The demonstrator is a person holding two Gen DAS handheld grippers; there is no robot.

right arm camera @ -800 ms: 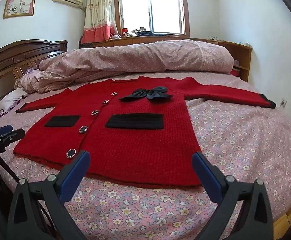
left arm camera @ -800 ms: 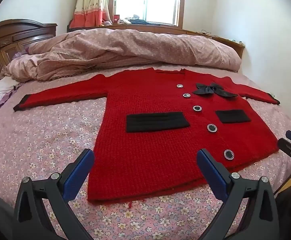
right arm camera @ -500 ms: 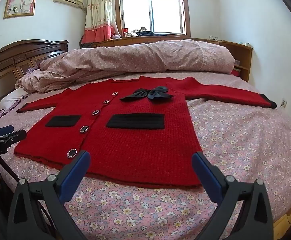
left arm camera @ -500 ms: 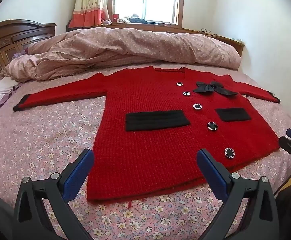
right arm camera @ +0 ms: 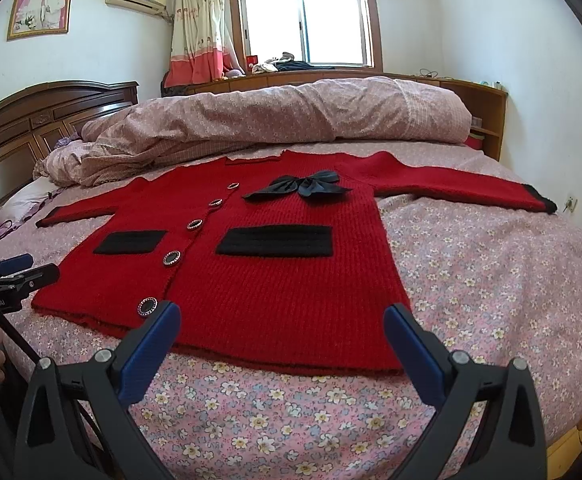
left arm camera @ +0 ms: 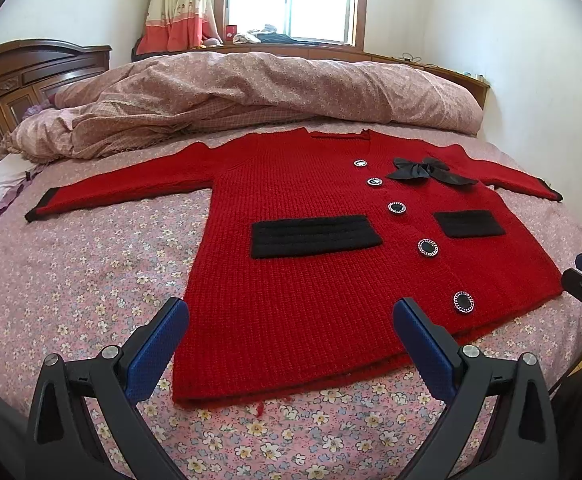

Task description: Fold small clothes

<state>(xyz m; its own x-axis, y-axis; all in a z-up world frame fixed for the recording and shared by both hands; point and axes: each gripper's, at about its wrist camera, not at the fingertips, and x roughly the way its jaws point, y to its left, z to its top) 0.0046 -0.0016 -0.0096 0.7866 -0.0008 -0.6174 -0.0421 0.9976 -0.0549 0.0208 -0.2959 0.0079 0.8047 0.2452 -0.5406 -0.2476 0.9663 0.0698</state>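
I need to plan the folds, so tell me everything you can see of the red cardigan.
The red cardigan is a chunky knit, lying flat and face up on the flowered bedsheet, sleeves spread sideways. It is buttoned with five dark, silver-rimmed buttons, and has black cuffs, two black pocket bands and a black bow near the neck. Neither open gripper touches it.

I see one red knit cardigan spread flat, front up, mid-frame in both views — sleeves stretched out to either side. It's buttoned, with five dark buttons, two black pockets and a black bow near the neckline.
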